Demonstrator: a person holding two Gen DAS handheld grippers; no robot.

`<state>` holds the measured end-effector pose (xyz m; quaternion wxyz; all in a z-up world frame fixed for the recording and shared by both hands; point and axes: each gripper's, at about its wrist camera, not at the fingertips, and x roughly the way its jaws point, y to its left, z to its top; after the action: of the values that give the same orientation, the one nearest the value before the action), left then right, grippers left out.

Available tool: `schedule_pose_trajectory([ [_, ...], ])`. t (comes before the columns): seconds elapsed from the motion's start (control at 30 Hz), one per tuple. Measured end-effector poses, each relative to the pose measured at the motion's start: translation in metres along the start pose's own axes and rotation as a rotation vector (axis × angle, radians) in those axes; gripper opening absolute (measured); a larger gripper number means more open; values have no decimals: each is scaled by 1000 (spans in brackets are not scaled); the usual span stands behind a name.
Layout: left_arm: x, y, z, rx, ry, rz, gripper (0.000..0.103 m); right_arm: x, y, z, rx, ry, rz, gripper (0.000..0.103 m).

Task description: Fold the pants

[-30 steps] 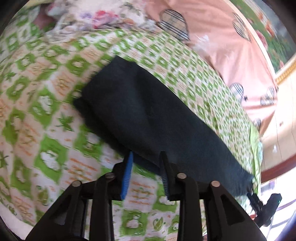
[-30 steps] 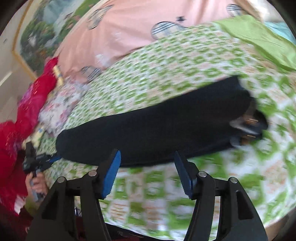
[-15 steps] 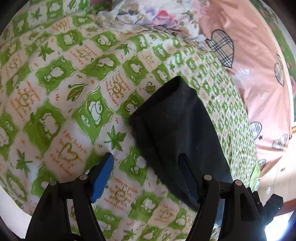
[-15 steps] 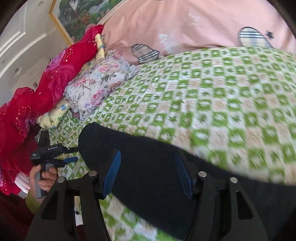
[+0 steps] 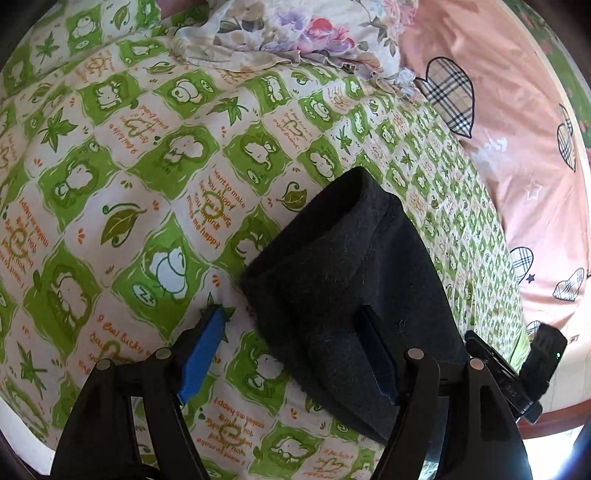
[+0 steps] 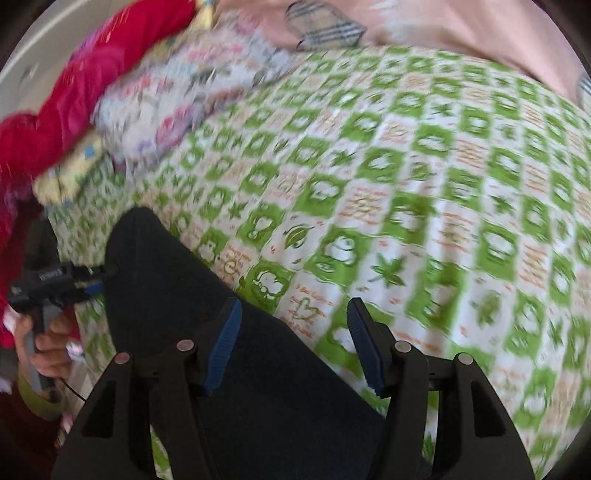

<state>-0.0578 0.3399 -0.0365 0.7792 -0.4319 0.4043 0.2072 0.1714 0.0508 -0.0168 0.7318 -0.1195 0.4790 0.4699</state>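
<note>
The dark pants (image 5: 343,273) lie folded lengthwise as a long strip on the green-and-white patterned bedspread (image 5: 155,192). My left gripper (image 5: 291,328) is open and hovers over one end of the strip, its right finger above the fabric and its left finger over bare bedspread. In the right wrist view the pants (image 6: 192,306) run from lower middle toward the left. My right gripper (image 6: 293,325) is open, straddling the strip's far edge. The left gripper (image 6: 74,277) shows there at the pants' far end, held by a hand.
A floral pillow (image 5: 303,33) and a pink cover with plaid hearts (image 5: 517,140) lie beyond the pants. A red blanket (image 6: 92,74) is piled at the bed's left side in the right wrist view. The right gripper's body (image 5: 517,376) shows at the left wrist view's lower right.
The left gripper opened wider and moved to the end of the pants strip. The right gripper swung along the strip toward the other end; its view is motion-blurred now.
</note>
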Motion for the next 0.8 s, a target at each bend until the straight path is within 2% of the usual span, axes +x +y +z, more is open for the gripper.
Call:
schedule_pose_trajectory([
  [0.13, 2, -4, -3, 40, -21, 19, 72, 18, 13, -6, -99, 85, -11, 45],
  [0.27, 6, -15, -7, 93, -48, 61, 71, 21, 25, -8, -172, 130, -6, 40],
  [0.33, 9, -22, -9, 130, -66, 86, 61, 23, 27, -6, -202, 146, -6, 35],
  [0.37, 11, -26, -10, 154, -68, 91, 52, 25, 28, -6, -208, 152, 0, 32],
  [0.43, 12, -30, -12, 179, -82, 100, 40, 26, 31, -4, -213, 155, 3, 24],
  [0.47, 10, -31, -13, 188, -85, 86, 28, 24, 33, -4, -223, 149, -10, 22],
  [0.53, 3, -28, -14, 193, -95, 42, 21, 19, 41, -6, -251, 118, -55, 14],
  [0.57, -3, -27, -15, 196, -107, 17, 19, 14, 45, -8, -263, 96, -78, 14],
  [0.7, -36, -23, -21, 214, -163, -105, 18, -17, 71, -12, -338, -53, -220, 10],
  [0.8, -72, -27, -29, 283, -243, -203, 18, -39, 86, -11, -378, -167, -346, 9],
])
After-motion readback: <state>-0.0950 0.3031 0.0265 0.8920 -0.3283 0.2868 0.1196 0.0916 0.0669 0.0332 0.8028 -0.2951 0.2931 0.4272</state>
